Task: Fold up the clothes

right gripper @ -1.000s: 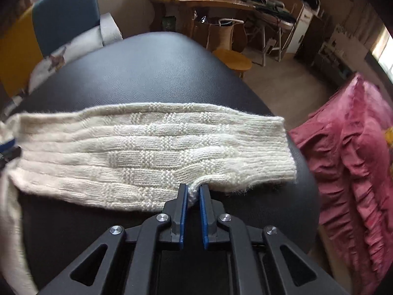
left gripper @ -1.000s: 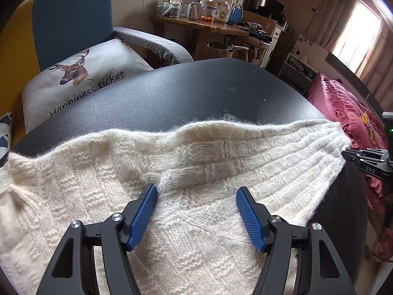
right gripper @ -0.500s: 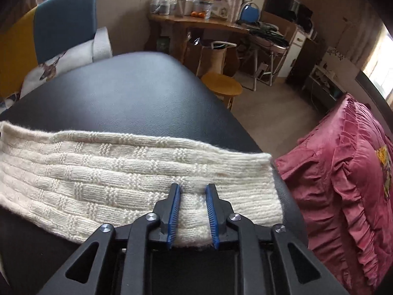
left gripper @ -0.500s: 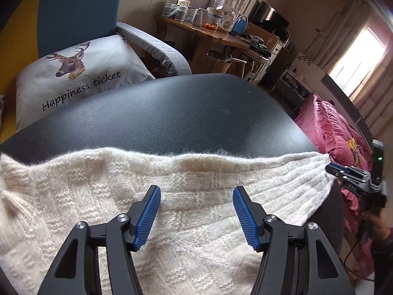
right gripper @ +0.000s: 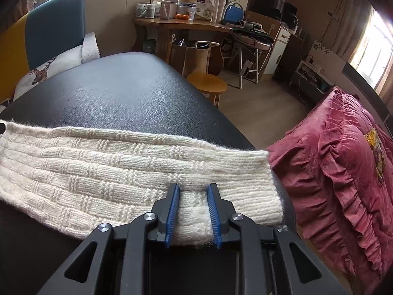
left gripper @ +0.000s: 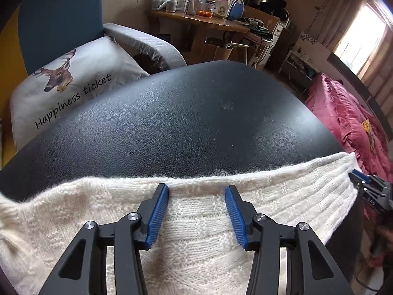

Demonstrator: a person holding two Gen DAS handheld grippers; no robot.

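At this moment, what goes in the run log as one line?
task: fold clothes | left tongs: open over cream knitted sweater | right tongs: open, straddling sleeve cuff | surface: black leather tabletop

The left tool [left gripper: 197, 190] is held low and pointed forward, its two blue-padded fingers [left gripper: 157, 215] spread wide apart with nothing clamped between them. The right tool [right gripper: 192, 191] is likewise held low near the right edge of the table, its fingers [right gripper: 173, 212] parted by a narrower gap and not pressed together. In the left wrist view, the right tool [left gripper: 361, 184] is seen at the far right.
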